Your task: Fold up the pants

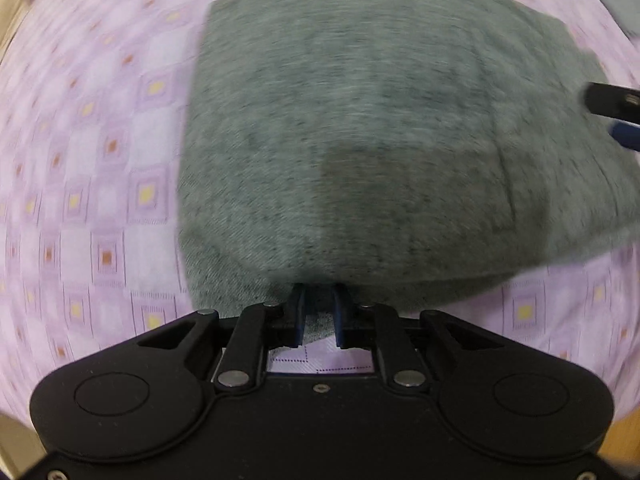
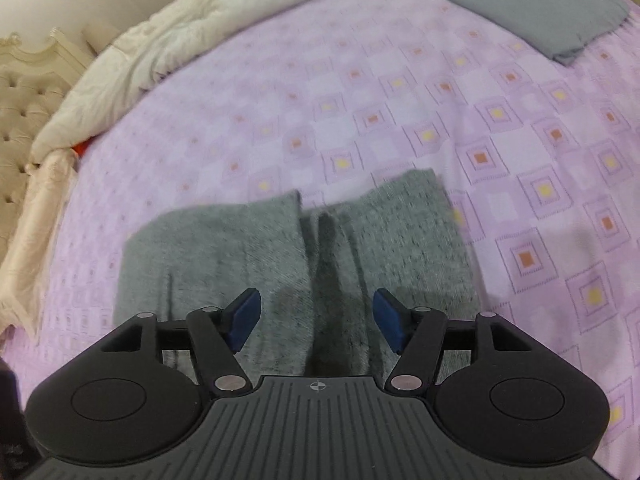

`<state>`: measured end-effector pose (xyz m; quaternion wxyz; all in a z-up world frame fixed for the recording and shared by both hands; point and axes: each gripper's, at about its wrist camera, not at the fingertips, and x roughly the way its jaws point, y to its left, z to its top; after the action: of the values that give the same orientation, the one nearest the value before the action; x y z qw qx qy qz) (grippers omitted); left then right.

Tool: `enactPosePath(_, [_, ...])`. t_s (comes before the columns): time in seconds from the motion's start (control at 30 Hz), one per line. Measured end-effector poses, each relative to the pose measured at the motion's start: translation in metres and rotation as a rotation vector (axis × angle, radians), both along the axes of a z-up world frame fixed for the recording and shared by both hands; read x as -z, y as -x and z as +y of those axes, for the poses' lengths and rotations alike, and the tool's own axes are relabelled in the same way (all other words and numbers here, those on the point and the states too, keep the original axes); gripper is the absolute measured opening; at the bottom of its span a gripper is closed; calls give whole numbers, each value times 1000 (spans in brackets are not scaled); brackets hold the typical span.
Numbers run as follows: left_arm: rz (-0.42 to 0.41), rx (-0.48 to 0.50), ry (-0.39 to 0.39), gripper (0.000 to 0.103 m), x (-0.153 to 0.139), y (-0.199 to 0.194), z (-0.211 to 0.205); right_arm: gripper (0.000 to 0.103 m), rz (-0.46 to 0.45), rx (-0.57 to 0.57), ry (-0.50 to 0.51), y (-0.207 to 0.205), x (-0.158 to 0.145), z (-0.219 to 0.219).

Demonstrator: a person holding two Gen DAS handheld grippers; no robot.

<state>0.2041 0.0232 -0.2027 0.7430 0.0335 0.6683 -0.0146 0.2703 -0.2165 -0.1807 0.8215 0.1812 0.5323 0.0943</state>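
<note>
left wrist view: left tongs (image 1: 319, 312) clamped the grey pants (image 1: 360, 140) edge; right tongs (image 2: 316, 320) gaped apart; best lower the fold evenly onto the bed (image 2: 400, 92)

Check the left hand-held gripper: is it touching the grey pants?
Touching. In the left wrist view the left hand-held gripper has its blue pads closed on the near edge of the grey pants, with fabric pinched between them above the pink bedspread.

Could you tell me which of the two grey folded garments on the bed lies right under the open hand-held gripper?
The speckled, darker grey pants, directly under the open right hand-held gripper. The smoother, plain grey garment lies far off on the bedspread.
</note>
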Motion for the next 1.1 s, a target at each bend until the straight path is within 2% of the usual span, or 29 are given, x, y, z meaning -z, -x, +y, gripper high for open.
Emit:
enactPosePath(0.13, [-33,29,61,23,-20,2,10,61,46,12,4,1,14,0])
enactPosePath(0.23, [-90,-16,71,24,-40,11,33,61,59,23,-15,1,17,1])
enactPosePath(0.33, [-123,-100,46,24,-50,16,63,58,85,15,-30,-2,16,4])
enactPosePath(0.37, [-128,-134,35,24,-51,17,73,46,89,6,-31,-2,13,5])
enactPosePath(0.4, [-130,-171,25,24,-52,18,84,27,77,-8,-40,-2,10,7])
enactPosePath(0.47, [-124,-233,13,24,-51,19,101,6,22,-62,-1,1,-4,17])
enactPosePath(0.53, [-118,-282,0,24,-49,20,115,4,-36,-147,48,6,-25,31])
enactPosePath(0.6, [-115,-314,-5,24,-49,21,125,3,-103,-188,-2,14,-52,34])
enactPosePath(0.67, [-124,-325,-9,24,-57,26,125,3,-169,-203,-37,21,-85,24])
enactPosePath(0.73, [-139,-325,-9,24,-62,25,121,2,-183,-177,-3,24,-102,6])
enactPosePath(0.8, [-142,-312,-2,24,-63,22,114,2,-151,-124,55,23,-93,-17])
enactPosePath(0.87, [-143,-284,5,24,-56,15,109,2,-89,-76,135,17,-63,-36])
enactPosePath(0.93, [-139,-248,0,24,-53,11,99,6,-59,-71,117,13,-40,-46])
enactPosePath(0.97, [-135,-231,0,24,-53,9,92,16,-67,-70,99,14,-35,-48])
enactPosePath(1.0, [-136,-222,6,24,-54,8,88,43,-85,-78,85,15,-35,-48])
enactPosePath(1.07, [-137,-209,18,24,-58,8,81,73,-119,-94,76,15,-40,-44])
enactPosePath(1.1, [-136,-204,23,24,-59,9,77,73,-130,-97,76,15,-43,-42])
